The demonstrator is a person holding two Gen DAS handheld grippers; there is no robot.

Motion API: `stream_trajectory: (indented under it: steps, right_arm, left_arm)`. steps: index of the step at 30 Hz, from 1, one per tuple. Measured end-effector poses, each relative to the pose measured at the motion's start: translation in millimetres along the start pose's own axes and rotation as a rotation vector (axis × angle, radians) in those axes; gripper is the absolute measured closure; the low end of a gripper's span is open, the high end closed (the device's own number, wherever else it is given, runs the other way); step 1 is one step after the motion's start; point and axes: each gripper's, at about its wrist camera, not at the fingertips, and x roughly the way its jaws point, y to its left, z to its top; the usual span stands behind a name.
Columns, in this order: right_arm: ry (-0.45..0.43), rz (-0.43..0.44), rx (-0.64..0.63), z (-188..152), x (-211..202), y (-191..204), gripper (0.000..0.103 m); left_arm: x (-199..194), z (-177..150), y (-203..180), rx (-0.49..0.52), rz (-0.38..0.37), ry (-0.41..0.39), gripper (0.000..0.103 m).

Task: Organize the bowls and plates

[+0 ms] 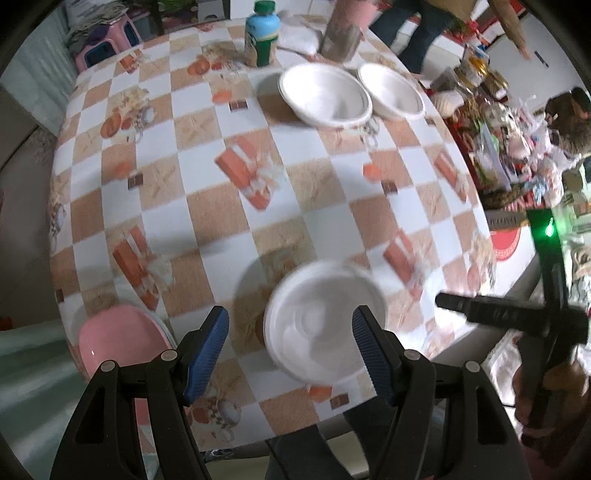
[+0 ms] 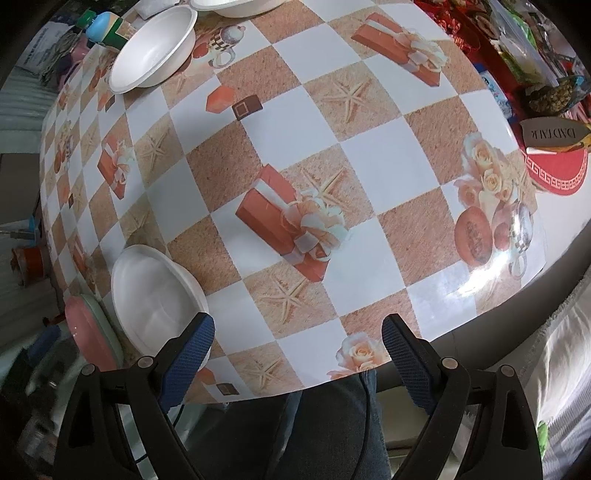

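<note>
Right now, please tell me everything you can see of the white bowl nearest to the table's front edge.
The near bowl is plain white and matte, like paper or foam, round with a thin rolled rim and a shallow ring in its base. It is empty and sits upright on the checked tablecloth, near the front edge. A pink plate lies just beside it; whether they touch is unclear. The left claw is open above it, not touching.

Blurred by motion: near white bowl (image 1: 325,321), low centre of left wrist view. Partly hidden behind left finger: pink plate (image 1: 122,343), lower left. Cut by top edge in right wrist view: far bowl (image 2: 236,5).
</note>
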Motion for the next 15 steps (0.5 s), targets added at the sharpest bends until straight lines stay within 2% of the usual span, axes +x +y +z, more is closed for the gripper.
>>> stream_trajectory:
  steps: [8, 15]
  right_arm:
    - [-0.013, -0.017, -0.051, 32.9, -11.1, 4.2, 0.010]
    - [-0.056, 0.006, -0.070, 90.1, -24.9, 20.2, 0.010]
  left_arm:
    - [-9.4, 59.0, 7.4, -0.052, 0.023, -0.050, 0.029]
    - [11.1, 124.8, 16.5, -0.089, 0.077, -0.069, 0.029]
